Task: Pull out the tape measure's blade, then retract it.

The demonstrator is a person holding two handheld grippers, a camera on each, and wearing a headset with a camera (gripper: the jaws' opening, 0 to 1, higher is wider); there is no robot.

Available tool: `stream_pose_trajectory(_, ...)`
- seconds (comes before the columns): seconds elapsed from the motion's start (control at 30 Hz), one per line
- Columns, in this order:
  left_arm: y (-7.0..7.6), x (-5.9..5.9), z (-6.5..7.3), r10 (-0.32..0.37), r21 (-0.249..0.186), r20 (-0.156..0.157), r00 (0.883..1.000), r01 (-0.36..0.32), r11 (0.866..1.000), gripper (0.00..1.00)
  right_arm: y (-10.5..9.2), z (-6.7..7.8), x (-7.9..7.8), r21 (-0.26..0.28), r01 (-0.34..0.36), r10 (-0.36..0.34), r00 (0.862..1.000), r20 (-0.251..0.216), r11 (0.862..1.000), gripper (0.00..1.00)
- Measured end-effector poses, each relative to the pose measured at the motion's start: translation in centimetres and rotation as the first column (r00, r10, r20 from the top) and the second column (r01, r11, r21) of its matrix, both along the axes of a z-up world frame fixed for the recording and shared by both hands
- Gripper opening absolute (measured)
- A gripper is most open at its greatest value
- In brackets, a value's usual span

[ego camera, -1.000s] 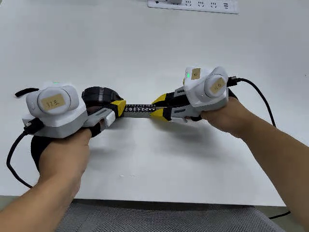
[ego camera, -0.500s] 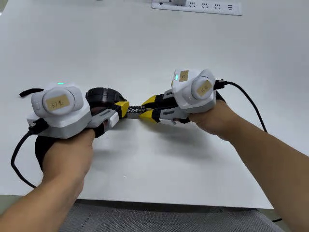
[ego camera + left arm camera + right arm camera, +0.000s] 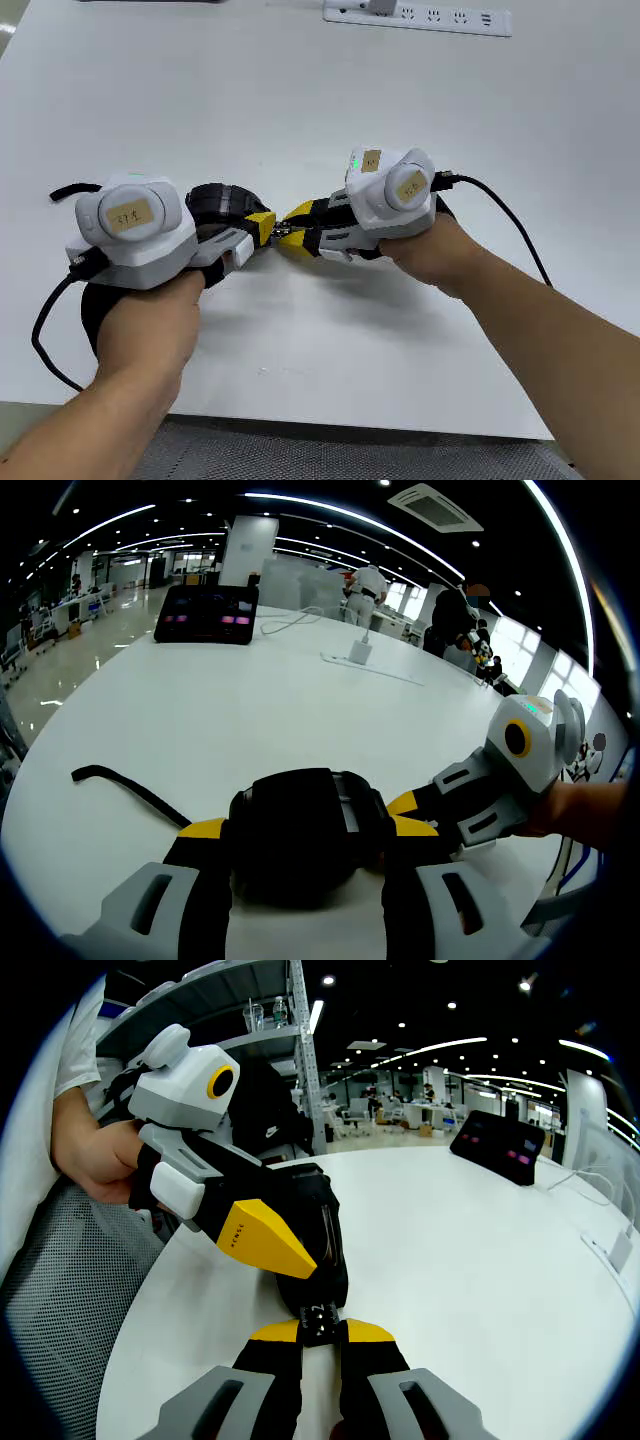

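The tape measure (image 3: 222, 200) is clamped by our left gripper (image 3: 248, 235) over the white table (image 3: 300, 110). Our right gripper (image 3: 291, 232) is pinched on the short blade (image 3: 318, 1318), almost against the case. Beyond lies a power strip (image 3: 420, 15).

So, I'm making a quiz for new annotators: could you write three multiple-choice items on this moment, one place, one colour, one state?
1. Where is the tape measure case?
A) between the jaws of the left gripper
B) in a drawer
C) on the floor

2. What colour are the fingertips?
A) red
B) yellow
C) green

3. The right gripper is:
A) wide open
B) laid down
C) shut on the blade tip

Key: 1A, its jaws flank the case; 2B, yellow tips in all views; 3C, the jaws pinch the tip.
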State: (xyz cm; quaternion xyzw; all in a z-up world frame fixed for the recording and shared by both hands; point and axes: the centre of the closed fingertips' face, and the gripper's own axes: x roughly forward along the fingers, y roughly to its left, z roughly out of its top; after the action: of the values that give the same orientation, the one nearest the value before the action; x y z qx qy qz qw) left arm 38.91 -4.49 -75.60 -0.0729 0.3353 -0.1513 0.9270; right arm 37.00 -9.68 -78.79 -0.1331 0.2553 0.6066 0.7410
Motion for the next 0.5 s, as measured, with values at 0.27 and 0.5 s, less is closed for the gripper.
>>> stream_pose_trajectory(0.27, -0.01, 0.0, 0.01, -0.001, 0.001, 0.0, 1.0, 0.001, 1.0, 0.56, 0.61, 0.04, -0.02, 0.003, -0.009, 0.009, 1.0, 0.006, 1.0, 0.1)
stream_pose_trajectory(0.5, -0.01, 0.08, -0.03, 0.002, -0.001, 0.0, 1.0, -0.002, 1.0, 0.57, 0.66, 0.13, -0.12, 0.006, -0.003, 0.003, 1.0, 0.004, 1.0, 0.11)
